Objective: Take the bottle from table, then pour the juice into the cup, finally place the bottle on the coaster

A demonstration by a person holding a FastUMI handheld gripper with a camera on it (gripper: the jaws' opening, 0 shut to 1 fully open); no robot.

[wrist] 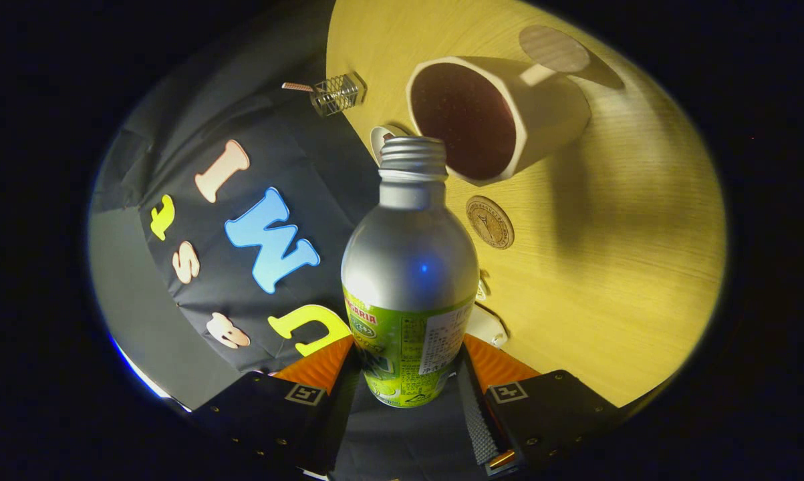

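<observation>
Gripper view: we see our jaws clamped on the bottle [407, 280], one finger pressing each side of its labelled lower body. Its open threaded neck points at the cup [502, 117] just beyond, the coaster [489, 222] lying on the worktop [615, 267] beside the bottle

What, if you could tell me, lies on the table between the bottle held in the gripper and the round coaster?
Nothing: in the gripper view, the stretch of table between the bottle, gripped by both fingers, and the coaster is bare wood. The cup lies beyond the coaster.
</observation>
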